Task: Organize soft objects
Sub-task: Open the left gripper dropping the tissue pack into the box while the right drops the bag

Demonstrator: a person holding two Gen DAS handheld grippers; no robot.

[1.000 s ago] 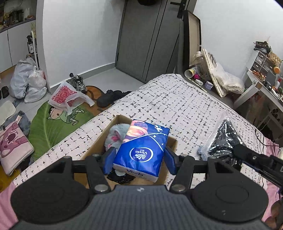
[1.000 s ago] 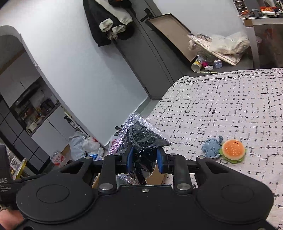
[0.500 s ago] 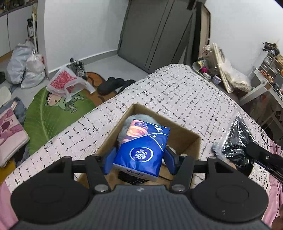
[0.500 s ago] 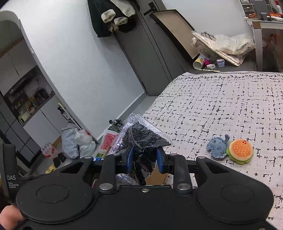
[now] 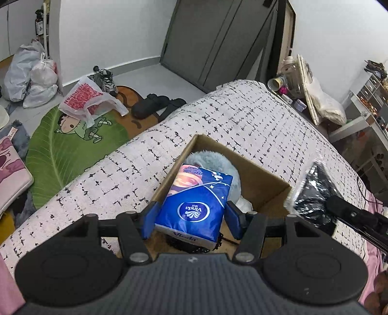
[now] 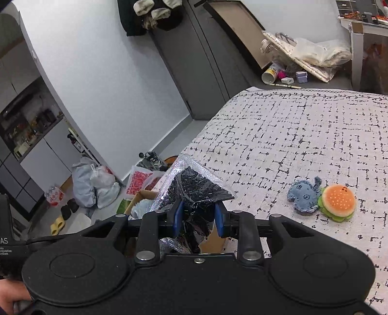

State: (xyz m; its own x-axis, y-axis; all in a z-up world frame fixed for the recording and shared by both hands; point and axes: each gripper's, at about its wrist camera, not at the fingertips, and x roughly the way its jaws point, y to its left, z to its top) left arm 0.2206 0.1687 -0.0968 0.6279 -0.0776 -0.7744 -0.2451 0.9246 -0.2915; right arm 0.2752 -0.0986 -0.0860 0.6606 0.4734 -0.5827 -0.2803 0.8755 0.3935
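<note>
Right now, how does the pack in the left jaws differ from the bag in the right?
The tissue pack is opaque blue and printed, a plump block; the plastic bag is clear, crinkled, full of small black pieces. The pack hangs over the cardboard box; the bag is beside it, over the bed. Both are clamped and off the bed.

A green leaf rug [image 5: 60,145] with a cartoon figure lies on the floor beside the bed's left edge. On its far end sits a white bag [image 5: 84,99] with red print, near grey sneakers [image 5: 105,81]. Black slippers [image 5: 157,106] lie just off the bed's far left corner. White sacks [image 5: 29,75] stand against the wall. A dark coat [image 6: 150,14] hangs above the grey door [image 5: 218,41]. Past the bed's far end, a paper cup [image 6: 269,75] lies tipped beside a framed board [image 6: 245,31].
</note>
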